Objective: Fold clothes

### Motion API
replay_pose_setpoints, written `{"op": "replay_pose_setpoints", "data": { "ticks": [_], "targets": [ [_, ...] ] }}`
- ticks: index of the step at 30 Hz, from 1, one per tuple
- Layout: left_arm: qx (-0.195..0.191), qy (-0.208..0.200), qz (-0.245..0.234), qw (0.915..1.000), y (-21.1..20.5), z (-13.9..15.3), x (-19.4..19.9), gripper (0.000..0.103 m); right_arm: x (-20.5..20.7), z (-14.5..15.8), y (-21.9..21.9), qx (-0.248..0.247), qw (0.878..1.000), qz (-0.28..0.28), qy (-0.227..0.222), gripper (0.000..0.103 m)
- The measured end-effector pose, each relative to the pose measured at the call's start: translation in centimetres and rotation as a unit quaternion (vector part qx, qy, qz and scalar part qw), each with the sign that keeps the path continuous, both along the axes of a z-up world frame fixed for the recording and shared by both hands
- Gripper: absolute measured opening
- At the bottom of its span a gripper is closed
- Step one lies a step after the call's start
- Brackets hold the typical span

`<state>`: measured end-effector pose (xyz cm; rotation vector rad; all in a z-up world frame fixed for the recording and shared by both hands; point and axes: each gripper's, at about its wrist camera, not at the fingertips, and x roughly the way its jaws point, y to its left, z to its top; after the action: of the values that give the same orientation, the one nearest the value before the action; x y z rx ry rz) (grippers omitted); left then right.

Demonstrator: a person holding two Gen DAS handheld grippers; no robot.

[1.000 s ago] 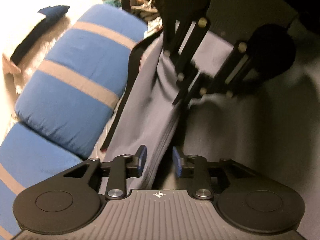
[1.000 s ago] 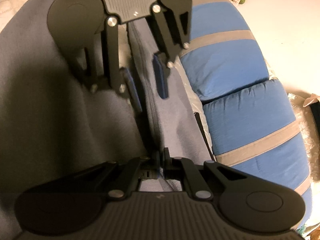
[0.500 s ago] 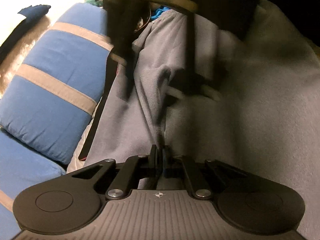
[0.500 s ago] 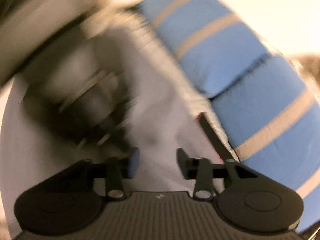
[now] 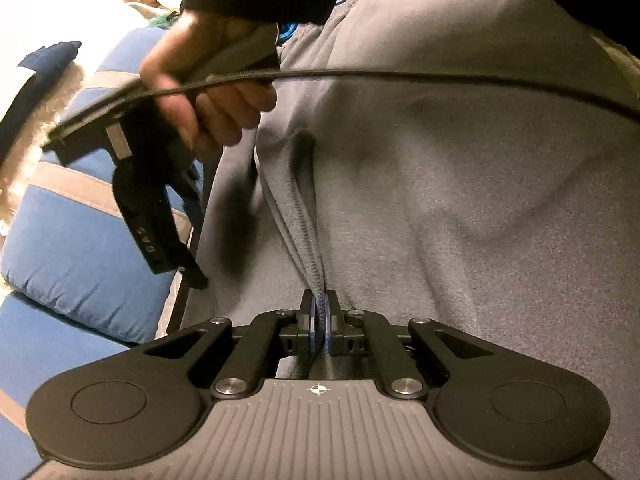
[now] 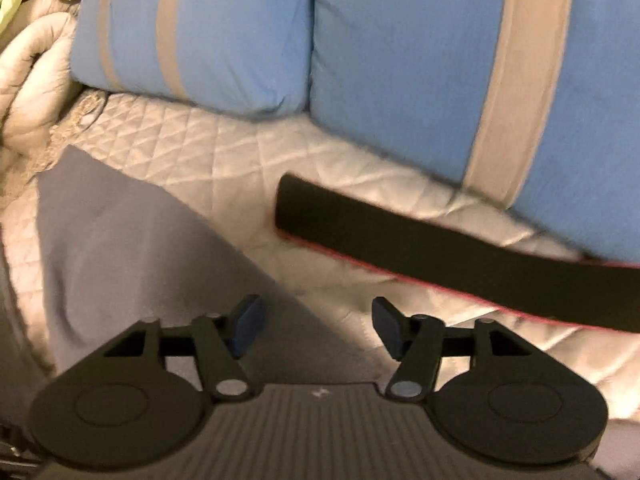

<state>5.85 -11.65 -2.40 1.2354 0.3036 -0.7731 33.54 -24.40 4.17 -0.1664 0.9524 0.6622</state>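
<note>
- Surface: a pale quilted bed cover (image 6: 224, 148), with two blue pillows (image 6: 224, 28) banded in grey along its far side.
- Your grey garment (image 5: 460, 184) lies spread on that cover; a black strap (image 6: 440, 248) with a red edge lies between garment and pillows.
- Left gripper (image 5: 320, 320): pads pressed together, pinching the garment's stitched hem.
- Right gripper (image 6: 316, 326): jaws apart, just been closing, nothing between them, probably hovering over the garment's corner; view blurred.
- Only the left view shows your hand (image 5: 200, 80) and a black cable (image 5: 400, 76).
</note>
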Motion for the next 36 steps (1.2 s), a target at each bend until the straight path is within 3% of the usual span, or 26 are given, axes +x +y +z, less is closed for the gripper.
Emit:
{"op": "replay_pose_setpoints", "data": {
  "ticks": [1, 2, 4, 6, 10, 12, 15, 17, 19, 24, 29, 36],
  "targets": [
    [0.000, -0.001, 0.000, 1.0000, 0.2, 0.0, 0.0, 0.004, 0.0, 0.0, -0.1, 0.001, 1.000, 0.008, 0.002, 0.004],
    [-0.001, -0.003, 0.001, 1.0000, 0.3, 0.0, 0.1, 0.004, 0.0, 0.0, -0.2, 0.002, 1.000, 0.016, 0.005, 0.002],
    [-0.003, -0.009, 0.005, 0.9999, 0.6, 0.1, 0.3, 0.004, -1.1, 0.9, -0.1, 0.000, 0.999, 0.020, -0.047, 0.001],
    [-0.005, -0.021, 0.012, 0.9997, -1.6, -0.5, -1.7, 0.004, -1.9, 2.1, 0.4, 0.002, 0.994, 0.021, -0.112, 0.001],
    [-0.006, -0.045, 0.040, 0.9982, -2.0, -0.8, -0.4, 0.004, -4.5, 3.7, 1.5, -0.023, 0.964, 0.022, -0.263, 0.001],
    [-0.008, -0.029, 0.049, 0.9984, -2.1, -0.9, -0.1, 0.004, -4.9, 3.1, 2.5, -0.064, 0.955, 0.038, -0.288, 0.001],
    [-0.005, -0.015, 0.052, 0.9985, -2.2, -0.9, -0.1, 0.003, -4.8, 0.9, 3.8, -0.122, 0.948, 0.052, -0.288, 0.005],
    [-0.006, -0.012, 0.053, 0.9985, -2.4, -0.8, -0.2, 0.003, -4.5, 0.0, 4.4, -0.152, 0.946, 0.037, -0.283, 0.027],
    [-0.009, -0.006, 0.054, 0.9985, -2.4, -0.5, -0.4, 0.003, -4.2, 0.2, 4.0, -0.144, 0.947, -0.003, -0.286, 0.033],
    [-0.002, -0.007, 0.051, 0.9987, -1.1, -0.2, -1.5, 0.004, -5.7, 2.1, 1.4, -0.120, 0.958, -0.015, -0.261, 0.062],
    [0.014, -0.020, 0.051, 0.9984, -1.1, -0.1, -1.6, 0.004, -10.0, 2.6, -1.6, -0.097, 0.973, 0.021, -0.211, 0.064],
    [0.024, -0.044, 0.071, 0.9962, -2.1, 0.0, -1.2, 0.004, -15.5, 1.0, -2.3, -0.106, 0.975, 0.073, -0.183, 0.065]
  ]
}}
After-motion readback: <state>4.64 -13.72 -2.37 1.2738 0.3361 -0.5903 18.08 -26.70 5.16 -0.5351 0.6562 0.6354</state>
